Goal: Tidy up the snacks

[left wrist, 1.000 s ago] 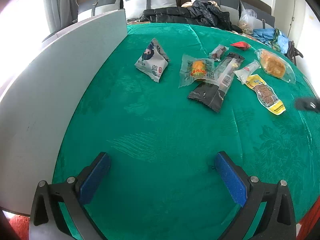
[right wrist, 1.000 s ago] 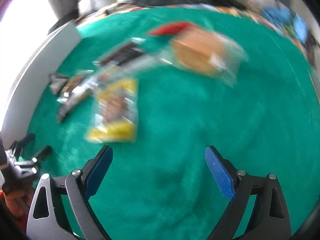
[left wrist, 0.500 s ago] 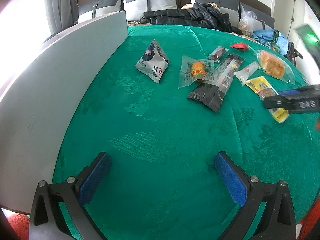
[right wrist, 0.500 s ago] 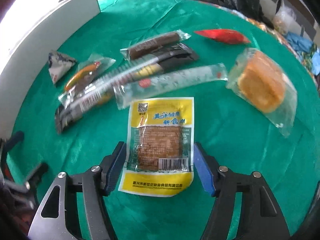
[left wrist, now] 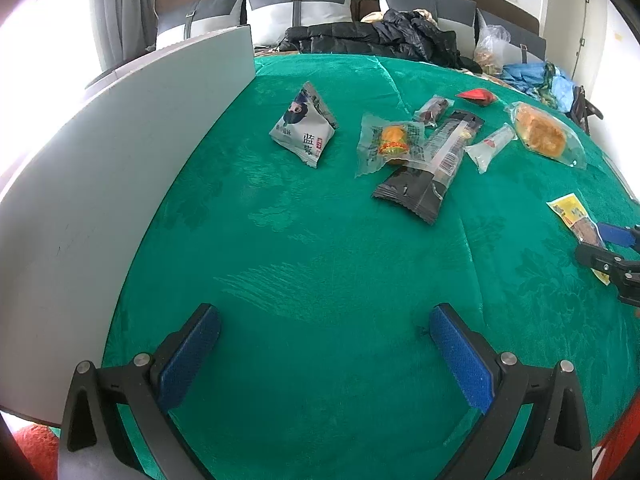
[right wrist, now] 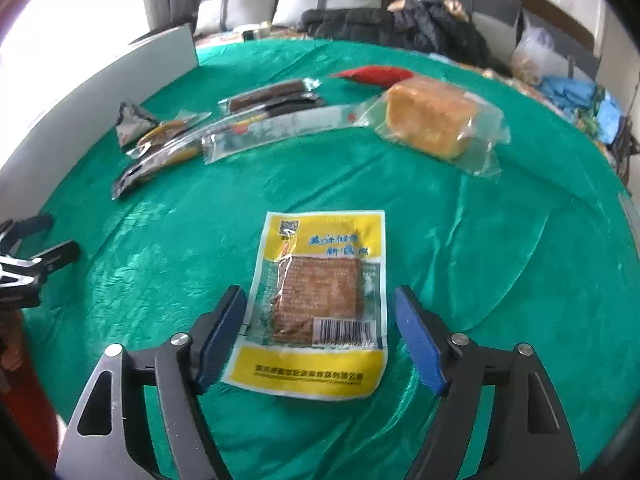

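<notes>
A: Where does the yellow tofu packet (right wrist: 320, 300) lie?

B: Flat on the green surface (right wrist: 500, 264), its lower half between the fingers of the right tongs (right wrist: 320, 332). Its long axis runs straight away from the camera, parallel to the two blue pads, barcode end nearest the wrist.

A: So are the tongs gripping it?

B: I judge not. The left pad (right wrist: 222, 336) sits at or over the packet's left edge; the right pad (right wrist: 418, 344) stands apart from the right edge with green showing between. The jaws are spread a little wider than the packet, straddling it across its short width.

A: And the other hand?

B: The left tongs (left wrist: 324, 356) are wide and hold nothing, hovering over bare cloth well apart from the packet. From that view the packet shows only as a yellow corner (left wrist: 570, 210) at the far right, beside the right tongs' dark frame. The right hand is clearly the nearer one.

A: What lies beyond?

B: Farther up the surface, a wrapped sponge cake (right wrist: 432, 120), a long clear stick pack (right wrist: 280, 128), a red packet (right wrist: 376, 75), a dark bar wrapper (left wrist: 420, 188), an orange-centred clear packet (left wrist: 390, 142) and a white triangular pouch (left wrist: 304, 128). A grey panel (left wrist: 120, 168) stands along the left edge.

A: The next move?

B: Probably a close across the short axis. The film is thin and flat, so the pads may slide over it or buckle it.
</notes>
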{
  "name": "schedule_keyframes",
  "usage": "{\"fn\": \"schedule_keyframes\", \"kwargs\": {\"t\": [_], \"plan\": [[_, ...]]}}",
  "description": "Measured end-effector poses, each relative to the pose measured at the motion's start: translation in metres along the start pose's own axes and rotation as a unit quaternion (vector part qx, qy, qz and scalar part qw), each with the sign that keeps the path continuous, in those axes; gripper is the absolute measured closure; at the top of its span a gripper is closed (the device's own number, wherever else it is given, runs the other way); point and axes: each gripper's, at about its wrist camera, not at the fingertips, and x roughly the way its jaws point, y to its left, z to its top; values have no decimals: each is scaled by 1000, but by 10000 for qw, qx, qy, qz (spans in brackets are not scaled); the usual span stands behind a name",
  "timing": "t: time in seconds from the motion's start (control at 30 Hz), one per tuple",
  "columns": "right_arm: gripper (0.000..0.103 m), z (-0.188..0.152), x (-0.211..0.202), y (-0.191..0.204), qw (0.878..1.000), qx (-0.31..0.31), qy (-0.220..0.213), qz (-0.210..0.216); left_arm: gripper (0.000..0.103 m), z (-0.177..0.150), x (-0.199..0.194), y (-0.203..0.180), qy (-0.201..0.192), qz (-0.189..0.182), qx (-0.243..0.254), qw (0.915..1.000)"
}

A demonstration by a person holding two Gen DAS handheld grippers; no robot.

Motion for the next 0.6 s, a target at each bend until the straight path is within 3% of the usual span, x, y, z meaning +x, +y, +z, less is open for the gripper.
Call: {"fn": "schedule_keyframes", "kwargs": {"t": [0.2, 0.33, 0.5, 0.6], "plan": [[17, 3, 4, -3, 10000, 27, -93, -20, 0, 9, 2, -1, 222, -52, -61, 9997], [16, 5, 7, -5, 10000, 35, -89, -17, 1, 46, 7, 9, 165, -342, -446, 9983], [16, 3, 6, -5, 10000, 37, -88, -9, 11, 114, 32, 17, 36, -131, -470, 9988], [16, 3, 6, -5, 10000, 38, -88, -7, 31, 134, 60, 23, 214, 79, -444, 9988]]}}
